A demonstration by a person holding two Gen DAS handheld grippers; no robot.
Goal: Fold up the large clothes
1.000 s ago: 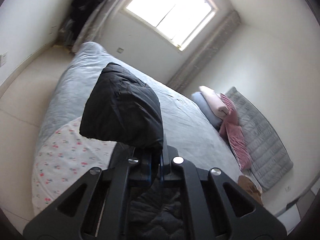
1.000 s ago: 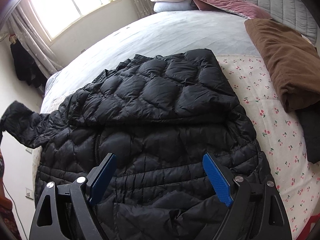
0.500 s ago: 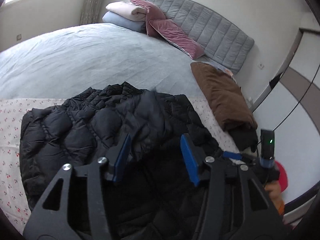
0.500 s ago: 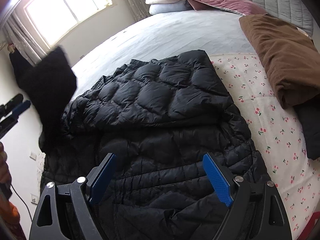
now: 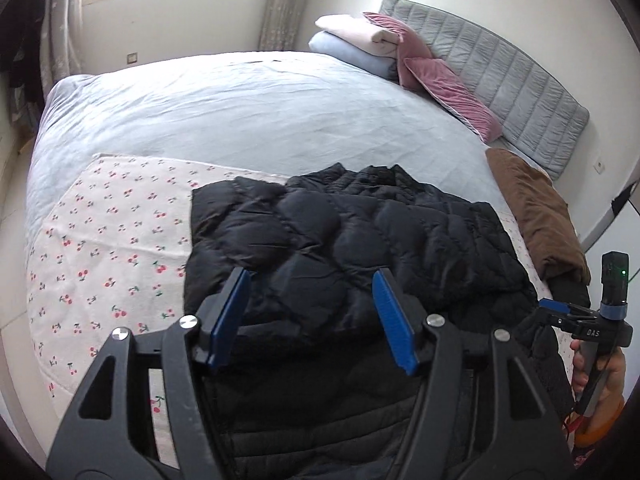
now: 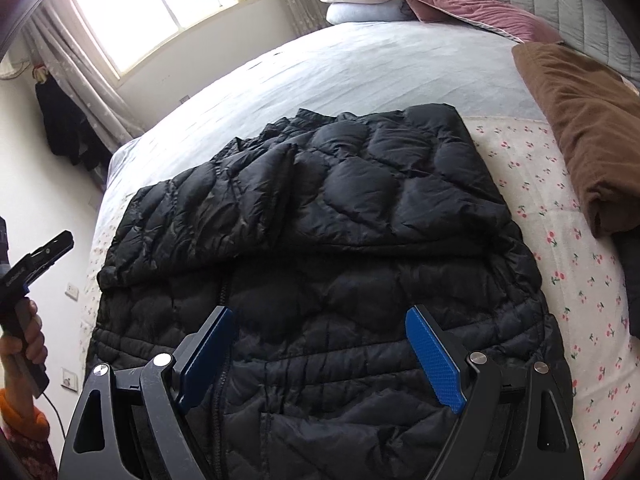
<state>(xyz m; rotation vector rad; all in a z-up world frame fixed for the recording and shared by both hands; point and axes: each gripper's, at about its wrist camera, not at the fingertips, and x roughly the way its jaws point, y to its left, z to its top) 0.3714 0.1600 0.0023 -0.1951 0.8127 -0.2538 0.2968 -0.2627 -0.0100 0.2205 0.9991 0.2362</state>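
A black quilted puffer jacket (image 5: 352, 248) lies flat on the cherry-print sheet (image 5: 108, 240), front up, with both sleeves folded across its chest; it fills the right wrist view (image 6: 340, 216). My left gripper (image 5: 312, 320) is open and empty, hovering over the jacket's left side. My right gripper (image 6: 320, 356) is open and empty above the jacket's lower half near the zipper. Each gripper also shows from the side in the other's view, the right one (image 5: 560, 312) and the left one (image 6: 48, 248).
The bed has a pale blue cover (image 5: 248, 112). A folded brown blanket (image 6: 588, 128) lies to the jacket's right. Pink cushions (image 5: 452, 92) and folded bedding (image 5: 356, 40) sit by the grey headboard (image 5: 512, 84). A window (image 6: 160, 12) and hanging dark clothes (image 6: 64, 128) are behind.
My left gripper carried the left sleeve over, let it go on the jacket's chest and opened wide, then drew back. The right gripper stayed open and barely moved.
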